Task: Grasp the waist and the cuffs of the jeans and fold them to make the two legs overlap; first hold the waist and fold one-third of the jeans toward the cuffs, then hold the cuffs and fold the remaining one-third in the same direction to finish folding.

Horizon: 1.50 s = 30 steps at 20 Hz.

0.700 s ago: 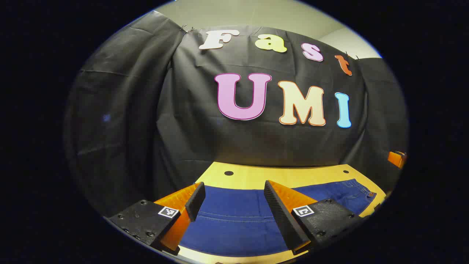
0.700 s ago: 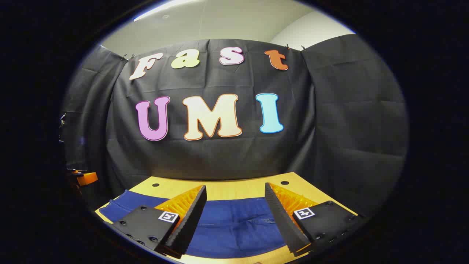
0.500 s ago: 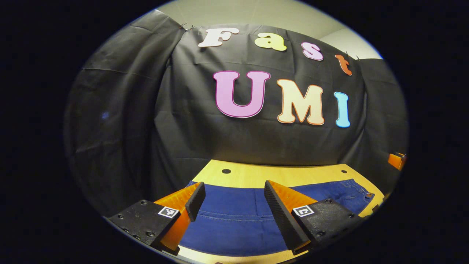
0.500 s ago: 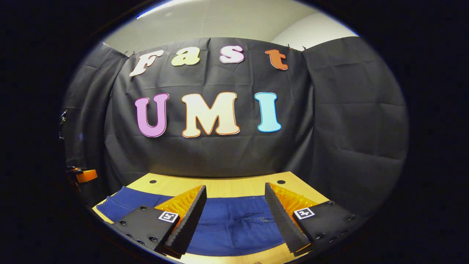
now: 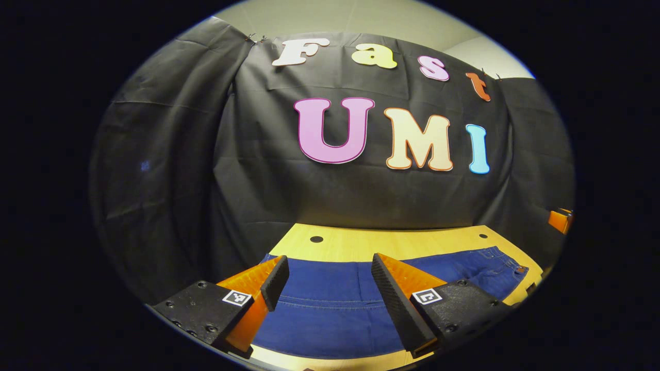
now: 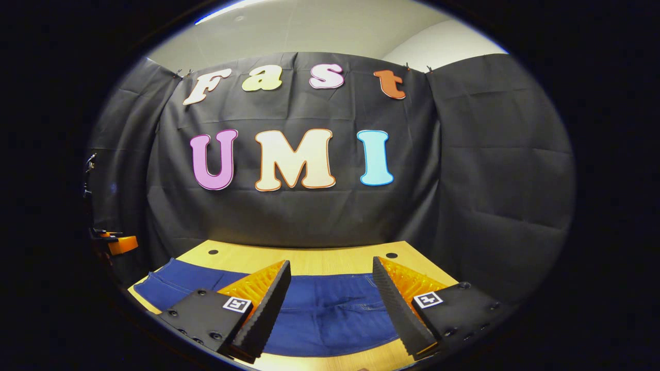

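In the left gripper view, the left gripper [image 5: 328,260] hangs with its jaws spread wide, nothing between them. Its two fingers [image 5: 394,296] run forward from black mounts with orange backs and ribbed black pads, the tips well apart. The right finger reaches a little farther forward than the left one. At the far right edge an orange part of the other gripper [image 5: 559,220] shows, too small to tell its state.

In the right gripper view, the right gripper [image 6: 331,261] is likewise wide apart and grips nothing. Its fingers [image 6: 265,309] are level with each other. At the far left edge an orange piece of the other gripper [image 6: 121,244] peeks in.
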Motion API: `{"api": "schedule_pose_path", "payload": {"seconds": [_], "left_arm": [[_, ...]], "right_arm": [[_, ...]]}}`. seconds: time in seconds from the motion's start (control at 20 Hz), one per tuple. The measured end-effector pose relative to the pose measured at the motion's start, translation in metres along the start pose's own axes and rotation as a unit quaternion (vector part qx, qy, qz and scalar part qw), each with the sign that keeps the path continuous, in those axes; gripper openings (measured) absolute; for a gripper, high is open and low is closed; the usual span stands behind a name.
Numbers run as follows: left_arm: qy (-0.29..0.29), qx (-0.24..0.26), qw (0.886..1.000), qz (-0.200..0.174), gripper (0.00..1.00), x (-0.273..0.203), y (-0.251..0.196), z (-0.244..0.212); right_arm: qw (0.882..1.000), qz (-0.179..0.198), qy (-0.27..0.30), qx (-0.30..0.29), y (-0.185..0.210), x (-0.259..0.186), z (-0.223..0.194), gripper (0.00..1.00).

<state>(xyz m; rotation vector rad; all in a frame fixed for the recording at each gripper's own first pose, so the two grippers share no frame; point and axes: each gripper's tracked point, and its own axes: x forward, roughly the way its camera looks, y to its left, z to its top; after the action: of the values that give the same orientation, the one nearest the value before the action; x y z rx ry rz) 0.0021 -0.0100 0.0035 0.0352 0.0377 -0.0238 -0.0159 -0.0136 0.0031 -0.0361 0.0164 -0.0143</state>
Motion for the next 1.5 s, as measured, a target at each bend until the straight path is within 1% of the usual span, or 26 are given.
{"api": "schedule_pose_path", "payload": {"seconds": [0.05,0.1,0.2,0.25,0.3,0.35,0.4,0.45,0.55,0.65,0.7,0.75,0.8,0.9,0.95,1.0,1.1,1.2,1.25,1.3,1.35,1.4,1.45,1.5], "left_arm": [[0.000,0.001,1.000,-0.005,0.94,0.001,-0.001,0.000],[0.004,0.004,1.000,-0.013,0.97,0.002,-0.003,-0.002],[0.020,0.017,0.999,-0.020,0.97,-0.002,0.000,-0.014],[0.029,0.025,0.999,-0.025,0.97,-0.002,0.001,-0.019],[0.038,0.033,0.998,-0.035,0.97,-0.001,0.001,-0.026],[0.050,0.042,0.997,-0.051,0.97,-0.002,0.000,-0.034],[0.065,0.052,0.994,-0.070,0.97,-0.004,0.001,-0.046],[0.089,0.062,0.991,-0.083,0.98,-0.005,0.004,-0.059],[0.131,0.084,0.983,-0.094,0.98,-0.007,0.015,-0.084],[0.157,0.102,0.976,-0.110,0.98,-0.018,0.023,-0.104],[0.170,0.108,0.972,-0.120,0.98,-0.020,0.024,-0.113],[0.186,0.113,0.967,-0.130,0.94,-0.021,0.025,-0.124],[0.208,0.120,0.961,-0.139,0.98,-0.024,0.028,-0.139],[0.236,0.142,0.948,-0.159,0.99,-0.028,0.031,-0.156],[0.250,0.158,0.940,-0.170,0.95,-0.029,0.033,-0.163],[0.263,0.177,0.931,-0.181,0.98,-0.031,0.035,-0.169],[0.281,0.223,0.909,-0.211,0.95,-0.036,0.040,-0.177],[0.301,0.269,0.884,-0.238,0.95,-0.042,0.047,-0.187],[0.312,0.288,0.870,-0.252,0.89,-0.045,0.051,-0.193],[0.321,0.304,0.855,-0.271,0.95,-0.046,0.053,-0.197],[0.338,0.319,0.837,-0.290,0.96,-0.049,0.056,-0.207],[0.356,0.339,0.815,-0.305,0.96,-0.054,0.064,-0.219],[0.375,0.358,0.795,-0.314,0.95,-0.057,0.073,-0.228],[0.390,0.372,0.780,-0.319,0.96,-0.058,0.084,-0.236]], "right_arm": [[1.000,0.000,0.000,0.000,-0.001,-0.001,0.000,0.98],[1.000,0.000,0.001,-0.001,-0.002,-0.002,0.000,0.98],[1.000,0.002,0.004,-0.006,-0.002,-0.007,-0.001,0.98],[1.000,0.000,0.007,-0.011,-0.005,-0.009,-0.004,0.94],[1.000,-0.004,0.011,-0.015,-0.008,-0.011,-0.005,0.98],[1.000,-0.007,0.014,-0.016,-0.009,-0.013,-0.008,0.96],[1.000,-0.007,0.016,-0.014,-0.009,-0.016,-0.009,0.96],[1.000,-0.005,0.020,-0.011,-0.007,-0.019,-0.012,0.96],[0.999,-0.003,0.032,-0.013,-0.005,-0.024,-0.020,0.96],[0.999,-0.001,0.042,-0.029,-0.004,-0.031,-0.027,0.96],[0.998,0.000,0.045,-0.036,-0.004,-0.033,-0.031,0.98],[0.998,0.003,0.053,-0.039,-0.002,-0.035,-0.038,1.00],[0.997,0.009,0.064,-0.040,0.003,-0.037,-0.046,0.97],[0.996,0.023,0.072,-0.042,0.012,-0.041,-0.054,0.99],[0.996,0.032,0.077,-0.043,0.018,-0.043,-0.060,0.99],[0.995,0.040,0.084,-0.046,0.023,-0.044,-0.065,0.99],[0.993,0.055,0.095,-0.052,0.029,-0.046,-0.073,0.99],[0.991,0.070,0.103,-0.051,0.035,-0.046,-0.078,0.99],[0.990,0.076,0.105,-0.049,0.038,-0.046,-0.081,0.99],[0.990,0.082,0.109,-0.048,0.040,-0.046,-0.083,0.99],[0.989,0.087,0.111,-0.049,0.042,-0.047,-0.085,0.99],[0.988,0.089,0.114,-0.052,0.043,-0.047,-0.086,0.99],[0.988,0.090,0.116,-0.057,0.042,-0.048,-0.088,0.99],[0.987,0.090,0.117,-0.061,0.041,-0.048,-0.090,0.99]]}}
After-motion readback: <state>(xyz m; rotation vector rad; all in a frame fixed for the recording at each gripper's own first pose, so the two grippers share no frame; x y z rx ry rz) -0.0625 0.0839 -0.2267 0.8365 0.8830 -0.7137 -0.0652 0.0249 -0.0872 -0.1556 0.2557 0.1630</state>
